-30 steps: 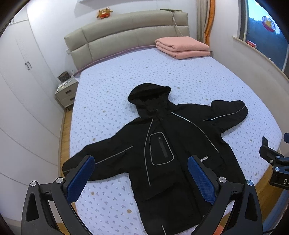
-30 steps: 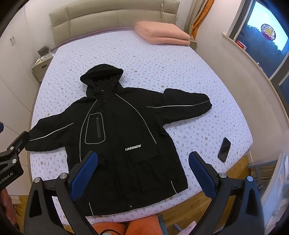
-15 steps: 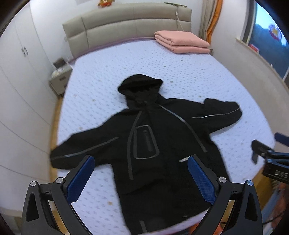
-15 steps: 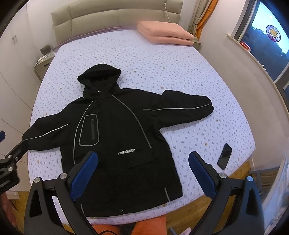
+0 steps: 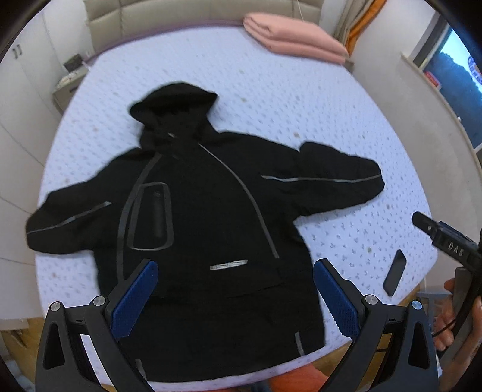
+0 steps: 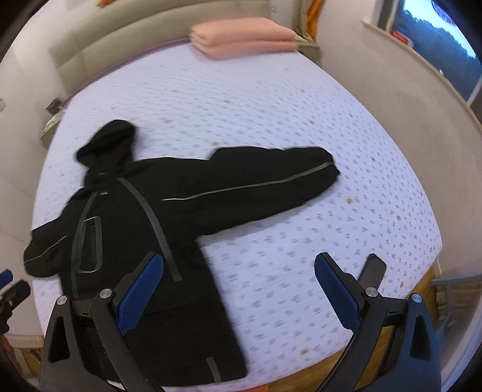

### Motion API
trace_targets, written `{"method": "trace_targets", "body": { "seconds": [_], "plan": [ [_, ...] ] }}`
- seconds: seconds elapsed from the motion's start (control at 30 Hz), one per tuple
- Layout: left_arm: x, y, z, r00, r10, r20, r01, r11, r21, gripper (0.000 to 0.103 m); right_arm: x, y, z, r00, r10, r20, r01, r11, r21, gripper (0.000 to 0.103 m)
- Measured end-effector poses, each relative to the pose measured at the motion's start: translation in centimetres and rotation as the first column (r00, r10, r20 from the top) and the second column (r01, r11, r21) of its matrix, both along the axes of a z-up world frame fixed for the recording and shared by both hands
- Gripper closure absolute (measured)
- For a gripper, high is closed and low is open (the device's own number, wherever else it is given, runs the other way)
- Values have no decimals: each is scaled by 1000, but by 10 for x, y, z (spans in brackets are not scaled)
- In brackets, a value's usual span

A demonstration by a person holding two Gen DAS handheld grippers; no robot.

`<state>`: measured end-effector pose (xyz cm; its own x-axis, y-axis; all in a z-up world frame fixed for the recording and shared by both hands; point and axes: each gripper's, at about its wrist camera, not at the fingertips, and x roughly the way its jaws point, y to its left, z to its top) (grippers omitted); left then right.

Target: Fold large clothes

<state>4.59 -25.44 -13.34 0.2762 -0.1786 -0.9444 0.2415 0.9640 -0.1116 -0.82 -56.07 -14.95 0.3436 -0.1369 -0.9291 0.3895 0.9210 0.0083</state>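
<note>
Left wrist view: whole jacket; right: phone half-hidden.

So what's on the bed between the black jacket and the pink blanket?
Nothing: bare dotted sheet lies between the jacket and the blanket, seen in both wrist views.

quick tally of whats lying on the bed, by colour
black: 2, jacket and phone
pink: 1, folded blanket
total: 3

A folded pink blanket lies near the headboard (phone at the foot).
</note>
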Motion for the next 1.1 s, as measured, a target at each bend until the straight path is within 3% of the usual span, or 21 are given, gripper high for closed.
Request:
{"method": "trace_targets", "body": {
  "seconds": [0.1, 0.3, 0.5, 0.57, 0.67, 0.9, 1.1],
  "plan": [
    [12, -44, -33, 1000, 3, -29, -4, 1000, -26, 1, 6, -65, -30, 998, -64, 23, 63, 997, 46, 2],
    [36, -115, -83, 1000, -13, 9, 13, 1000, -6, 1, 38, -169, -100, 984, -176, 34, 170, 976, 133, 11],
    [59, -161, -128, 996, -72, 49, 70, 997, 33, 1, 71, -242, -179, 958, -283, 31, 274, 947, 170, 14],
    [66, -177, -146, 993, -98, 59, 95, 994, 59, 1, 81, -264, -203, 949, -315, 34, 302, 931, 203, 19],
    [74, -189, -164, 989, -125, 74, 119, 989, 86, 1, 94, -283, -225, 946, -324, 18, 319, 938, 139, 24],
    [83, -204, -204, 987, -157, 42, 150, 980, 133, 1, 121, -294, -253, 955, -296, -3, 296, 955, -37, 24],
    [83, -215, -226, 983, -181, 0, 179, 970, 162, 1, 127, -297, -263, 963, -271, -4, 270, 962, -46, 24]
  ]
}}
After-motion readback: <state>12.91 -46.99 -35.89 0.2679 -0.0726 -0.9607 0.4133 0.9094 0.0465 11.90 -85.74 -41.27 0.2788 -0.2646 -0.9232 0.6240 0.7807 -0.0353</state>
